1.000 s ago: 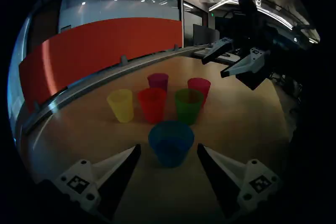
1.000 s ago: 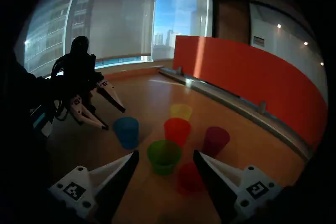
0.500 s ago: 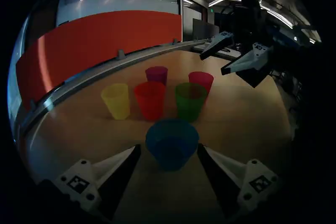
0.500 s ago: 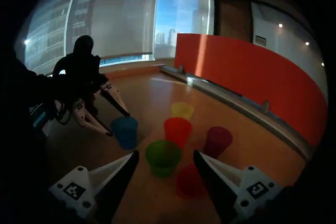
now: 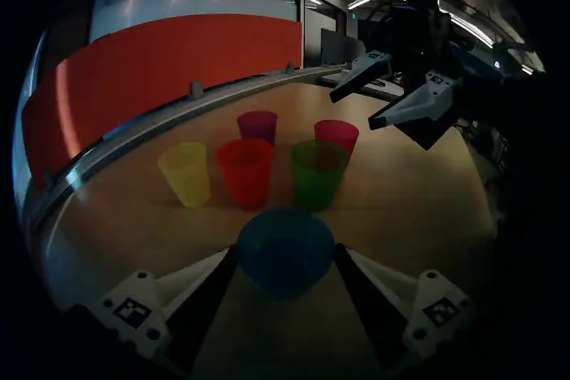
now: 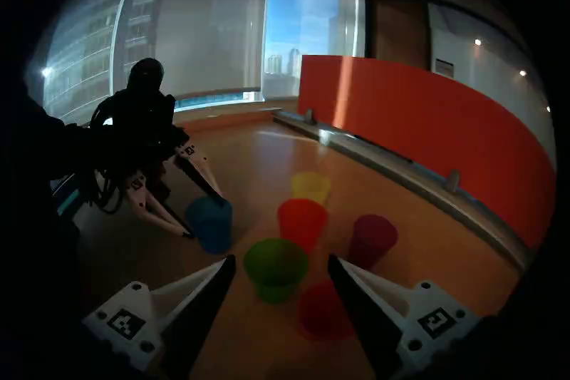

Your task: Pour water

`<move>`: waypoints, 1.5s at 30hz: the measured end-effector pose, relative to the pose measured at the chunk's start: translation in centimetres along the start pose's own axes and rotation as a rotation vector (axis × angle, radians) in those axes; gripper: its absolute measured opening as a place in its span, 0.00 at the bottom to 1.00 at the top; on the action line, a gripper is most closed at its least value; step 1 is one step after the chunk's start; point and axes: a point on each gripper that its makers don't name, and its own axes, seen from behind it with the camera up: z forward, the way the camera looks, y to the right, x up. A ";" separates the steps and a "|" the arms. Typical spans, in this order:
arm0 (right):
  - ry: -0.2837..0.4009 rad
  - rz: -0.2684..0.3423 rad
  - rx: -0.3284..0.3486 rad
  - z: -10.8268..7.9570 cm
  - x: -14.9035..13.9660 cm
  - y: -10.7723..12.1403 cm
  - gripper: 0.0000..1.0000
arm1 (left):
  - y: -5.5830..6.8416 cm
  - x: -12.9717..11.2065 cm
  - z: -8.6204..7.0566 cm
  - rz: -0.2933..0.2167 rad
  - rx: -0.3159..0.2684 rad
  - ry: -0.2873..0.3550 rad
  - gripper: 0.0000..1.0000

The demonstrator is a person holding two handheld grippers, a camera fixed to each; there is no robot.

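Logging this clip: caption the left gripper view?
Left gripper open around a blue cup, five coloured cups behind it on the wooden table.

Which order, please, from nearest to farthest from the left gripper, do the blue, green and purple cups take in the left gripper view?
1. Blue cup, front centre.
2. Green cup, middle row, right.
3. Purple cup, back row, left.

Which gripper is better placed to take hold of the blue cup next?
Left, most likely. The left gripper is open with one finger on each side of the blue cup, so it needs only to close. The right gripper hangs open farther off, facing the green cup.
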 end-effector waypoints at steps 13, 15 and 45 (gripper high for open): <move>-0.001 0.000 -0.002 0.0 -0.2 0.3 1.00 | 0.0 -0.2 0.6 0.028 0.010 -0.016 0.87; -0.002 0.001 -0.001 0.1 -0.2 0.3 1.00 | 0.0 -0.2 0.6 0.033 0.012 -0.017 0.87; -0.052 -0.012 0.029 2.6 -1.2 -0.6 1.00 | -0.4 2.0 -1.8 0.006 0.030 0.061 0.86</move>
